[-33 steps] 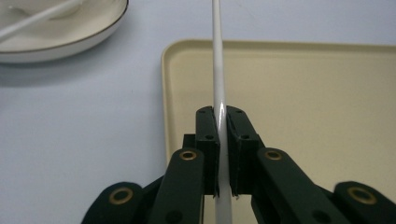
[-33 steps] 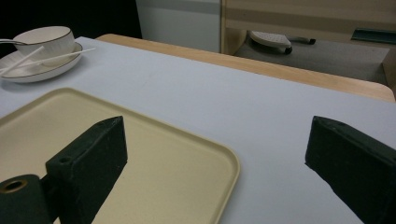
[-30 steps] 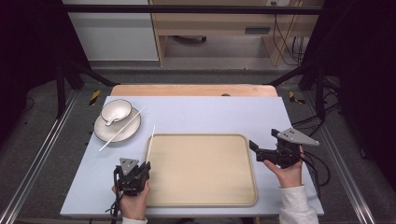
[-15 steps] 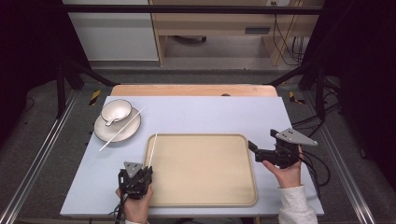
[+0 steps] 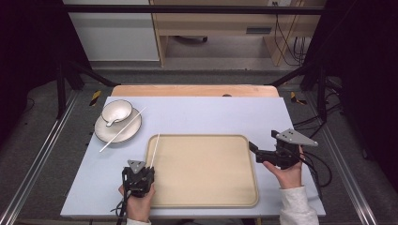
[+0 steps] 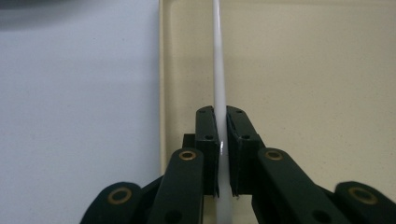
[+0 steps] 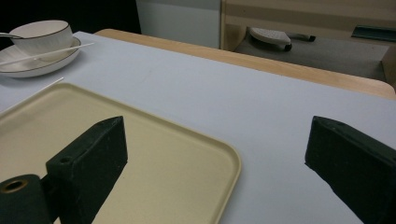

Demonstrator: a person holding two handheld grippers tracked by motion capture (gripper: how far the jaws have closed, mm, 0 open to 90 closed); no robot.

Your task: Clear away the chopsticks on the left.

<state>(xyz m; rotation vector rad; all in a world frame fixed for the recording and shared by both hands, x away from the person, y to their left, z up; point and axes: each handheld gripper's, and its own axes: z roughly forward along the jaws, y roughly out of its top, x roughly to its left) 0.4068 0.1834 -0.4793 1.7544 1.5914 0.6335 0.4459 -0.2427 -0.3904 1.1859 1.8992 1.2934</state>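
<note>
While the left gripper was clamped tight on a white chopstick running straight ahead of it along the tray's near edge, the best move seemed to be lowering it flat before letting go. Far off, the right gripper hung wide open and empty above the tray's corner and the bench. Beyond the left gripper, a second chopstick lay across the plate beside the bowl.

**Hidden / cut off**

Left gripper view: white chopstick runs off top edge, far tip unseen; lower end hidden btwn the jaws. Right gripper view: plate and bowl cropped at left edge; tray cut off at bottom.
</note>
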